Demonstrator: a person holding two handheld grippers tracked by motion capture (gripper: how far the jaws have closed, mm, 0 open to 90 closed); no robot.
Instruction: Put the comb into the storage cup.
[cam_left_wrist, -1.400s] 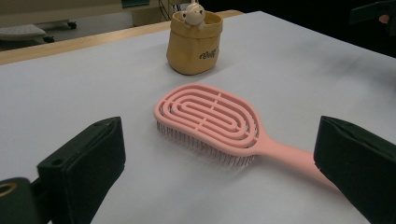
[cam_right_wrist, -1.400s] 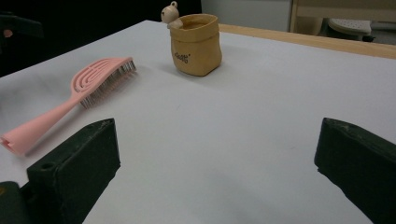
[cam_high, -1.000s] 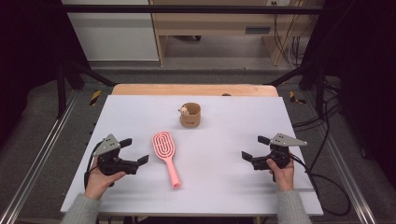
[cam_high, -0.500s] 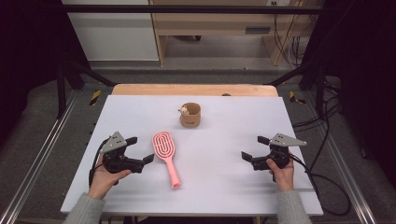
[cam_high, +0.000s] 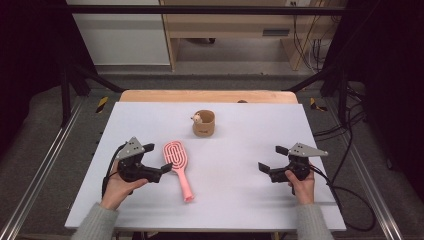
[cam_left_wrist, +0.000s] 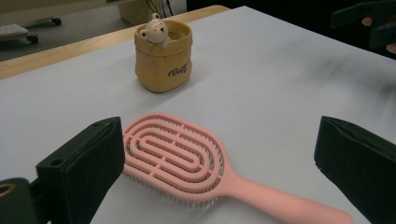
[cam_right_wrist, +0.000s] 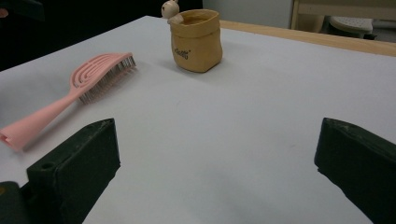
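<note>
White rectangular table (cam_high: 150, 115), dark room. Tan pouch-shaped cup (cam_high: 204, 123) carries a small bear figure at its rim. Pink plastic hairbrush (cam_high: 177, 161) lies before the spread left gripper (cam_high: 157, 160); right gripper (cam_high: 272, 160) spread, well apart

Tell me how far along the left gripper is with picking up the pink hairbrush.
Nothing is grasped yet. The left gripper sits open beside the pink plastic hairbrush, which lies bristles down on the white table; in the left gripper view its head lies between the jaws, unclamped. The right gripper rests open, apart. The tan pouch-shaped cup with a bear figure stands untouched. Closing and lifting remain.
</note>
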